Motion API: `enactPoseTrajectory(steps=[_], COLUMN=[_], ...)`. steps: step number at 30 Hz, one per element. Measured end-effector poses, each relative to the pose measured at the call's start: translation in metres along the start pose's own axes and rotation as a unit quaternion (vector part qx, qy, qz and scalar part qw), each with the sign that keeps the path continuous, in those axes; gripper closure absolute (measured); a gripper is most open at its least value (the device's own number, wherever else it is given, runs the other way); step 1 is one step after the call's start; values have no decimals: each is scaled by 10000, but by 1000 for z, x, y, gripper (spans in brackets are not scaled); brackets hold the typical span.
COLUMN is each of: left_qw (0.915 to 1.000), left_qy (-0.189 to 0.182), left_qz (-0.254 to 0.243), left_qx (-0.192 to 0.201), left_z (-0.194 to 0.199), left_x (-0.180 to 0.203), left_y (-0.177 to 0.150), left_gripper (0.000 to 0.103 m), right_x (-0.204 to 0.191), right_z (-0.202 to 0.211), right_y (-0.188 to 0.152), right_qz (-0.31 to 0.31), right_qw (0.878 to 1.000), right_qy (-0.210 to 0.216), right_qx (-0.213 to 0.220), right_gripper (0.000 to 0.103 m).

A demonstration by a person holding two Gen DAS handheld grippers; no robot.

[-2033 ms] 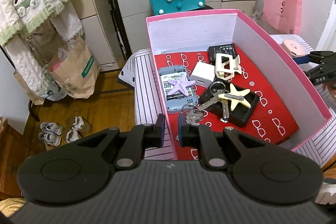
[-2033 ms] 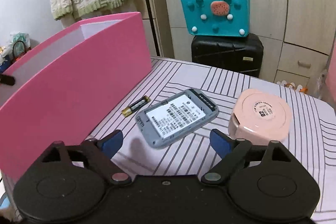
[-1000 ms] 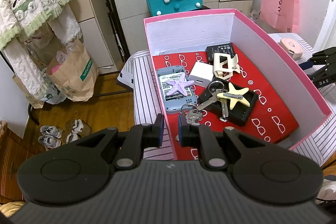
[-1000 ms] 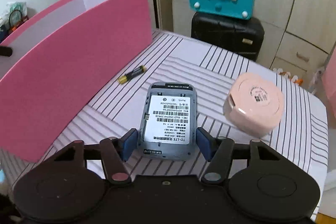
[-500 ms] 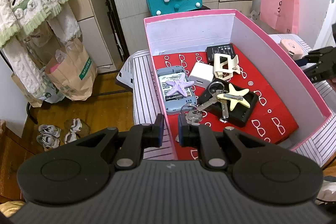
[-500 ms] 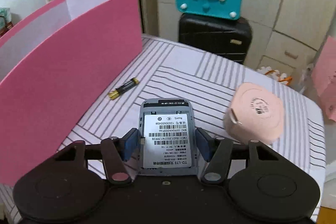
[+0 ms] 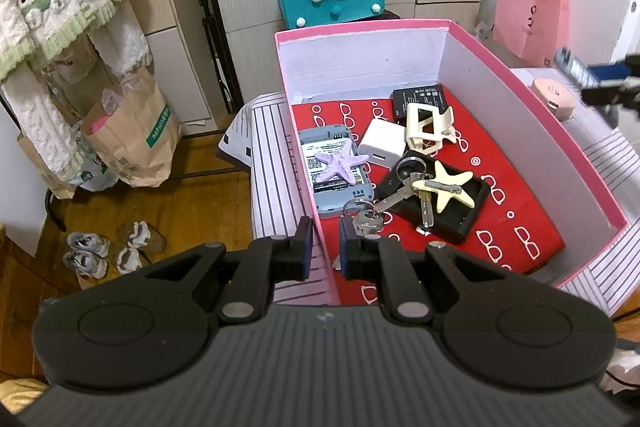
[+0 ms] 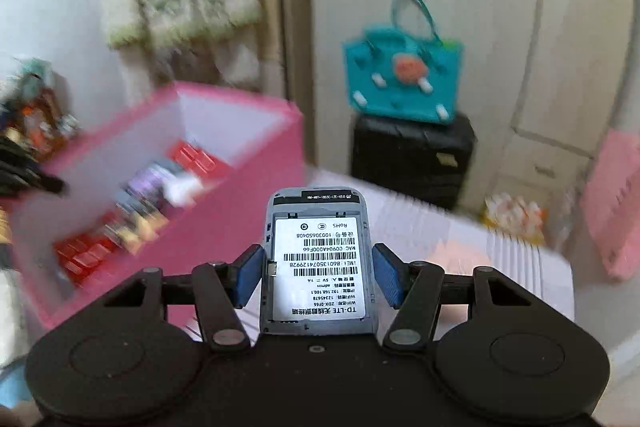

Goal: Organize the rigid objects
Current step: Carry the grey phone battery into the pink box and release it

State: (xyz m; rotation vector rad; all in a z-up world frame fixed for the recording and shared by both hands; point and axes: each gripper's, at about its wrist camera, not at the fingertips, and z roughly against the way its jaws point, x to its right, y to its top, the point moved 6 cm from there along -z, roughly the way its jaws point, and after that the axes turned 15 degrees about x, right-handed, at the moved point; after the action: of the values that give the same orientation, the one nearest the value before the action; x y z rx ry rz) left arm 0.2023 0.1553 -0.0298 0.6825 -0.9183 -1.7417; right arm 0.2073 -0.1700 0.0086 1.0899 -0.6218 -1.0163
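My left gripper (image 7: 323, 246) is shut on the near wall of the pink box (image 7: 500, 95), which stands on a striped table. The box's red floor holds a grey device under a purple starfish (image 7: 340, 163), a white charger (image 7: 382, 147), a cream clip (image 7: 428, 127), a black battery (image 7: 418, 97), keys (image 7: 404, 197) and a yellow starfish (image 7: 446, 187) on a black tray. My right gripper (image 8: 318, 275) is shut on a grey device shell (image 8: 318, 251) with a barcode label, held in the air to the right of the box (image 8: 240, 163). The left wrist view catches that right gripper (image 7: 600, 79) at its right edge.
A pink round case (image 7: 554, 95) lies on the striped table (image 7: 616, 163) right of the box. Behind stand a teal bag (image 8: 404, 75) on a black suitcase (image 8: 412, 159), wardrobe doors and a pink bag (image 7: 532, 15). Paper bags (image 7: 136, 131) and shoes sit on the wooden floor at left.
My right gripper has risen with the grey device shell off the striped table and now looks over the box's wall. The left gripper and the box have kept still.
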Motion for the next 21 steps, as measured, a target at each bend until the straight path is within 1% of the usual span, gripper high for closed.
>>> enactPoseTrajectory(steps=[3, 5, 7, 10, 12, 15, 16, 19, 20, 21], left_qw=[9996, 9995, 9999, 9998, 9994, 9990, 9989, 9991, 9991, 9991], left_qy=[-86, -124, -83, 2, 4, -22, -35, -68, -71, -76], left_qz=[259, 283, 128, -179, -321, -429, -428, -384, -371, -370], left_qx=[-44, -76, -80, -91, -128, -158, -162, -176, -176, -171], left_z=[-2, -3, -3, -3, -3, -4, -4, -4, -4, -3], left_x=[-7, -8, -5, 1, 3, 4, 4, 2, 2, 2], left_y=[1, 1, 1, 1, 1, 2, 3, 3, 3, 3], left_gripper=[94, 93, 94, 94, 94, 94, 94, 93, 93, 93], right_x=[-26, -47, -68, -98, -112, -126, -129, -148, -152, -154], right_z=[1, -6, -19, -47, -66, -91, -93, -100, -102, -105], right_y=[29, 40, 42, 35, 26, 15, 10, -4, -7, -10], right_qz=[6, -32, -21, 102, 156, 185, 181, 37, 88, 165], right_qw=[9973, 9913, 9823, 9644, 9481, 9297, 9231, 8978, 8935, 8917], right_qy=[714, 1313, 1860, 2468, 2780, 2965, 3050, 3430, 3482, 3473], right_qx=[173, 59, -231, -947, -1537, -2178, -2333, -2762, -2835, -2898], right_gripper=[39, 38, 38, 38, 38, 38, 38, 38, 38, 38])
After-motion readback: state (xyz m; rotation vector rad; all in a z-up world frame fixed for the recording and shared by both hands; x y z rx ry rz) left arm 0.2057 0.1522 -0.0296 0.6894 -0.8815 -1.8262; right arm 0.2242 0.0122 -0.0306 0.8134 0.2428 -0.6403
